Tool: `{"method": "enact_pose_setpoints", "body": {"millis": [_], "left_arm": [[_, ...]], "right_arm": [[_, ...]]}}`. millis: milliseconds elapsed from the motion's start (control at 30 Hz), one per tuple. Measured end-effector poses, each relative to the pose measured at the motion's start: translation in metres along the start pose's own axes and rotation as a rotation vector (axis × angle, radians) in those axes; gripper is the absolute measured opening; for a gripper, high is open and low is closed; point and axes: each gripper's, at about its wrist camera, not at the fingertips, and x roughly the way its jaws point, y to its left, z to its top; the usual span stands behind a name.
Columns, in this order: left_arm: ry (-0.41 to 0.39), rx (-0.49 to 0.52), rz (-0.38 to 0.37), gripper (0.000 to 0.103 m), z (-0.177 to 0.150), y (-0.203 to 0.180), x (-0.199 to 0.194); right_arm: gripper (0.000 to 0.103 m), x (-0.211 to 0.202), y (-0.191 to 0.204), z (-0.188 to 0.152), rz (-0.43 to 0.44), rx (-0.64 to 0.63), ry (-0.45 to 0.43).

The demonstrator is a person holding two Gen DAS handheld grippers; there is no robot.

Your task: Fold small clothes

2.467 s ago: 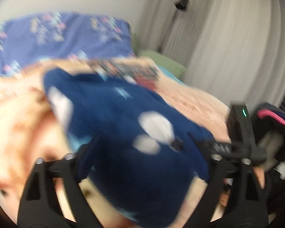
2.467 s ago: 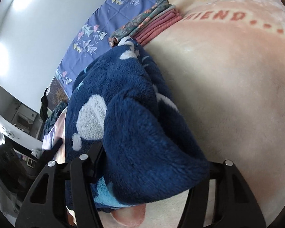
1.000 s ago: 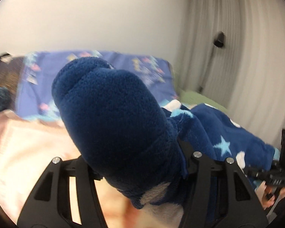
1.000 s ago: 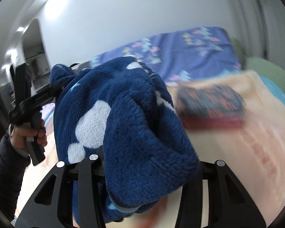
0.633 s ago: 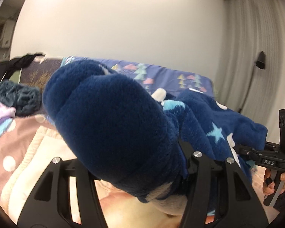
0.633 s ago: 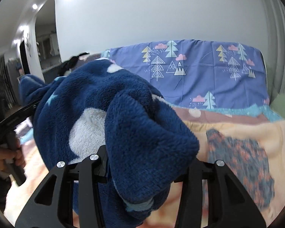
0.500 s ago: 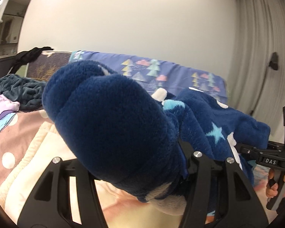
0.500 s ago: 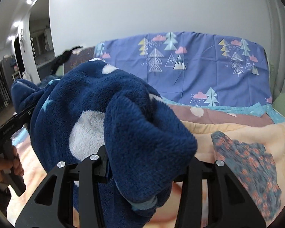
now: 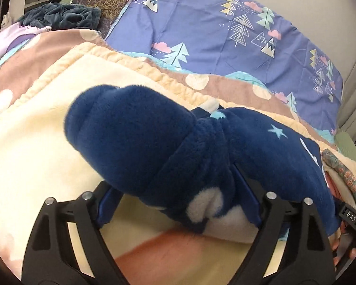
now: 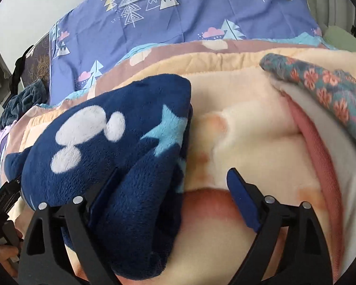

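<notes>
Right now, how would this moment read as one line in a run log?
step: laying down folded fleece | left gripper: just opened, fleece between jaws | right gripper: just opened, fleece against one finger | surface: blanket

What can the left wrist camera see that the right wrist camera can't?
Only the left wrist view shows a purple-and-white cloth at the far left edge.

Only the right wrist view shows the pink folded cloth under the flowery one, and the big white blobs on the fluffy blue garment.

Both show the garment, the cream blanket, the purple tree-print cover, the flowery folded cloth and a dark teal heap. Both grippers' jaws have just opened, with the garment lying loose between them.
</notes>
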Motion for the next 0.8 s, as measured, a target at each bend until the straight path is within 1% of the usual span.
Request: {"method": "enact_pose_setpoints", "body": {"millis": [67,100,133,167,200,233,267,300,367,433,533,600,667,700,800], "left_arm": [[-0.026,0.043,0.013,0.087,-0.001,-0.007,-0.012],[-0.043,0.06,0.01,0.087,-0.004,-0.01,-0.024],[-0.057,0.065,-0.008,0.088,-0.006,-0.012,-0.033],[-0.096,0.07,-0.056,0.09,-0.012,-0.014,-0.052],[-0.124,0.08,-0.078,0.094,-0.013,-0.015,-0.061],[-0.16,0.107,-0.09,0.096,-0.02,-0.019,-0.079],[-0.18,0.131,-0.094,0.098,-0.026,-0.024,-0.091],[-0.202,0.168,-0.094,0.101,-0.035,-0.03,-0.11],[-0.237,0.22,-0.086,0.101,-0.049,-0.041,-0.139],[-0.267,0.262,-0.079,0.101,-0.068,-0.052,-0.174],[-0.296,0.279,-0.078,0.101,-0.094,-0.063,-0.216],[-0.328,0.303,-0.041,0.101,-0.111,-0.071,-0.244],[-0.373,0.343,0.024,0.101,-0.131,-0.081,-0.268],[-0.386,0.355,0.043,0.101,-0.14,-0.083,-0.276],[-0.402,0.396,0.06,0.101,-0.167,-0.093,-0.307]], "right_arm": [[0.089,-0.017,0.011,-0.002,-0.056,-0.055,-0.049],[0.089,-0.03,0.016,-0.005,-0.078,-0.085,-0.074],[0.089,-0.046,0.02,-0.013,-0.079,-0.099,-0.099],[0.089,-0.064,0.022,-0.023,-0.056,-0.106,-0.133],[0.089,-0.088,0.023,-0.039,-0.002,-0.127,-0.172],[0.089,-0.105,0.025,-0.05,0.028,-0.157,-0.189],[0.089,-0.123,0.025,-0.063,0.048,-0.193,-0.205],[0.089,-0.146,0.026,-0.08,0.054,-0.239,-0.238],[0.089,-0.185,0.02,-0.108,0.042,-0.277,-0.296],[0.09,-0.212,0.015,-0.123,0.041,-0.282,-0.341],[0.094,-0.252,0.004,-0.142,0.033,-0.252,-0.388],[0.095,-0.277,-0.006,-0.155,0.037,-0.205,-0.4],[0.095,-0.297,-0.013,-0.168,0.057,-0.177,-0.406],[0.095,-0.31,-0.015,-0.177,0.06,-0.167,-0.417],[0.095,-0.335,-0.018,-0.198,0.037,-0.171,-0.452]]}}
